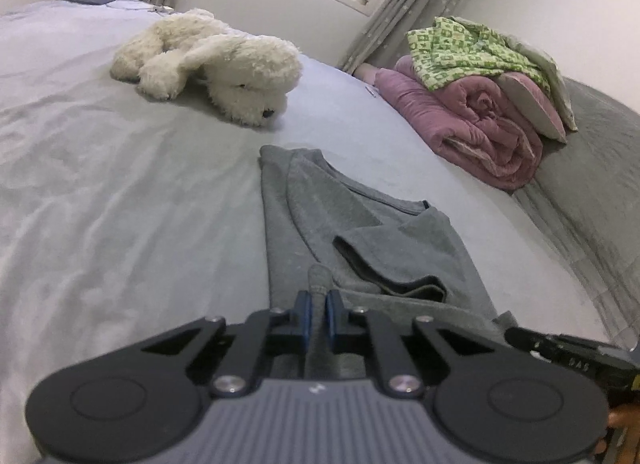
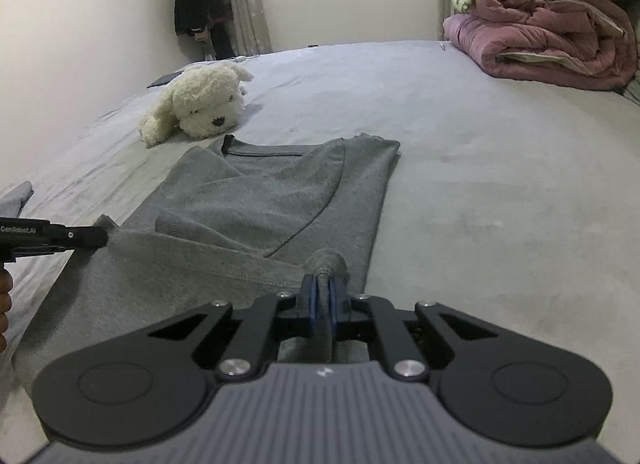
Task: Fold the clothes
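**Grey T-shirt pinched at its hem by both grippers**

A grey T-shirt (image 2: pixel 256 200) is seen laid flat on the pale grey bed sheet (image 2: pixel 480 184), near the middle of the bed. Its sides have been folded inward, so that a narrow, roughly rectangular shape is formed; the sleeves are turned over onto the body, and one sleeve cuff is seen lying open across the front in the left wrist view. The fabric is a plain heathered knit with a darker ribbed collar at the far end, toward the plush dog. A stitched hem runs along the near edge, and soft creases are visible across the folded layers.

The left gripper (image 1: pixel 319 298) is closed on the near hem at one corner, with a small bunch of grey cloth squeezed up between its blue pads. The right gripper (image 2: pixel 325 290) is clamped in the same way on the other near corner, a tuft of fabric being held above its pads. The two corners are slightly lifted, while the rest of the shirt rests on the sheet.

A white plush dog (image 1: pixel 216 60) is lying beyond the collar, apart from the shirt. A rolled pink quilt (image 1: pixel 472 120) is stacked at the far right of the bed, with a green patterned cloth (image 1: pixel 468 48) laid on top of it.
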`<state>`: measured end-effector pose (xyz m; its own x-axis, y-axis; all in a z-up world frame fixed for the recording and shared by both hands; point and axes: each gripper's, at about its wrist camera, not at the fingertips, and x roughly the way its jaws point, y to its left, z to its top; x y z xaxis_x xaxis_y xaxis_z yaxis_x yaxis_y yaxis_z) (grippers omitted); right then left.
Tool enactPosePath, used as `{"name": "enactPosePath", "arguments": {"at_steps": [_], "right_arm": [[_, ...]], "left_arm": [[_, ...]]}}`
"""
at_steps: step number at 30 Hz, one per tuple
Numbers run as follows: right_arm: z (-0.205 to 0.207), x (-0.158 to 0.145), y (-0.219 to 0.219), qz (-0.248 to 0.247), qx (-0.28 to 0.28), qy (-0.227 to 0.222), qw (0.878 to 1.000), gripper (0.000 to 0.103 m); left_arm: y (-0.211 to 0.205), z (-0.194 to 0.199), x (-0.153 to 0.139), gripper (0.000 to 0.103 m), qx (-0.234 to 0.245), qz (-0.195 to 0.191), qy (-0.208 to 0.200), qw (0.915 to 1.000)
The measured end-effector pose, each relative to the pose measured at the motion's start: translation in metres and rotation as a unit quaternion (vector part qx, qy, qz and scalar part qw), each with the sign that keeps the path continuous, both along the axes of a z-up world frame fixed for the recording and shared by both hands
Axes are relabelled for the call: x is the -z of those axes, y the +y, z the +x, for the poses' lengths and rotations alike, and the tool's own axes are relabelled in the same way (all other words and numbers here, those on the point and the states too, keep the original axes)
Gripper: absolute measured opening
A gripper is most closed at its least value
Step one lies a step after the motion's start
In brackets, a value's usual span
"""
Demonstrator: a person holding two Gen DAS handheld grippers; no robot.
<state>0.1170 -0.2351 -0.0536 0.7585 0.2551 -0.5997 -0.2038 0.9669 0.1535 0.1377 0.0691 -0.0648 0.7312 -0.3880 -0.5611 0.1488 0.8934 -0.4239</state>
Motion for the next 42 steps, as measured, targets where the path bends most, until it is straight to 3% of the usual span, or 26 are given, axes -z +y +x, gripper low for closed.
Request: {"name": "enactPosePath", "arguments": {"at_steps": [4,14,17,21,28,35,42], "right_arm": [[0.003,0.008,-0.002,0.007,0.009,0.019,1.0,0.01],[0.003,0.01,-0.005,0.024,0.014,0.025,0.999,0.015],[0.003,0.01,-0.004,0.025,0.014,0.024,0.999,0.016],[0.003,0.012,-0.008,0.038,0.013,0.025,0.999,0.017],[0.003,0.014,-0.013,0.057,0.01,0.026,0.998,0.016],[-0.001,0.012,-0.007,0.031,0.009,0.009,0.999,0.009],[-0.015,-0.011,0.001,0.002,0.001,-0.049,0.999,0.007]], "left_arm": [[-0.005,0.001,0.007,0.008,0.002,0.021,0.012,0.9997],[0.001,0.002,0.01,0.009,0.002,0.002,0.023,0.9997],[0.003,0.004,0.011,0.021,0.012,-0.015,0.027,0.9994],[-0.001,0.003,0.011,0.024,0.028,-0.008,0.017,0.9994],[-0.001,0.005,0.012,0.017,0.035,0.007,0.014,0.9993],[-0.005,0.004,0.006,0.007,0.042,0.023,0.004,0.9988],[0.006,-0.005,-0.019,0.007,0.074,-0.018,-0.047,0.996]]}}
